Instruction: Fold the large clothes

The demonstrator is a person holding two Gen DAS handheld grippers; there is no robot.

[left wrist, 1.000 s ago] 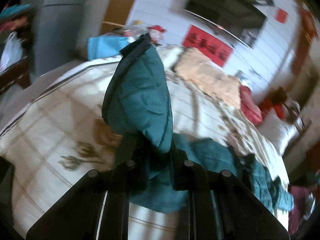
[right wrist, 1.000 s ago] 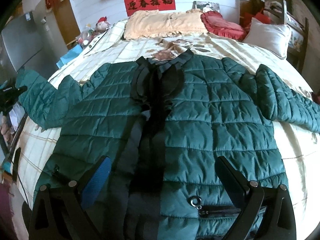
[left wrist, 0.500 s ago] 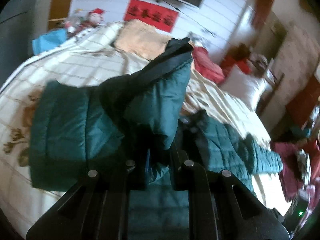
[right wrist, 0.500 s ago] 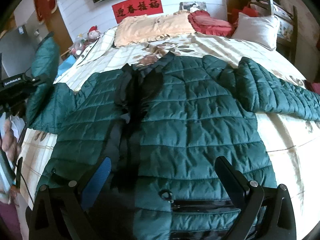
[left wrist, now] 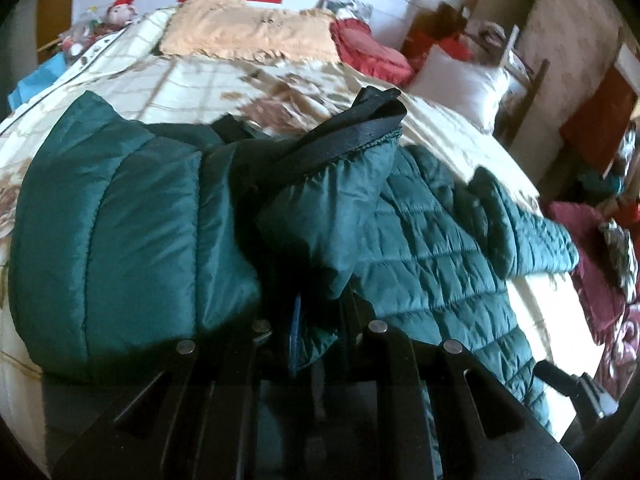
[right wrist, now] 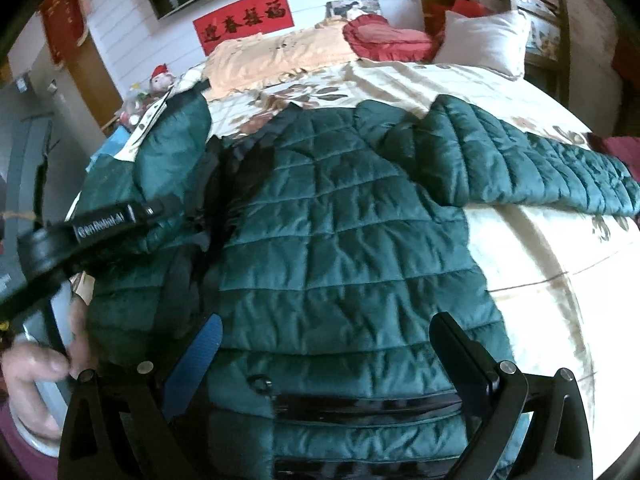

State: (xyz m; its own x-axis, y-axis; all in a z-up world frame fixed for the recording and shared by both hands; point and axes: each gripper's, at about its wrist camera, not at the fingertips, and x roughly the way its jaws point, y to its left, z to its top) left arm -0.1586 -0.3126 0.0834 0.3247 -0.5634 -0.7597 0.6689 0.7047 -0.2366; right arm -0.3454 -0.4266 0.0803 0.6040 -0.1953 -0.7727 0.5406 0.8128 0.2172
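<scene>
As my left gripper [left wrist: 316, 320], clamped on the sleeve [left wrist: 320, 220], swings from frame left over the jacket [right wrist: 340, 240], my right gripper [right wrist: 324, 356] waits agape: first fold underway.

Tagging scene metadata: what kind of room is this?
Most likely a home bedroom: a large bed with a cream floral quilt, pillows at its head, such as the white square pillow, and a red paper banner with black characters on the white wall.
</scene>
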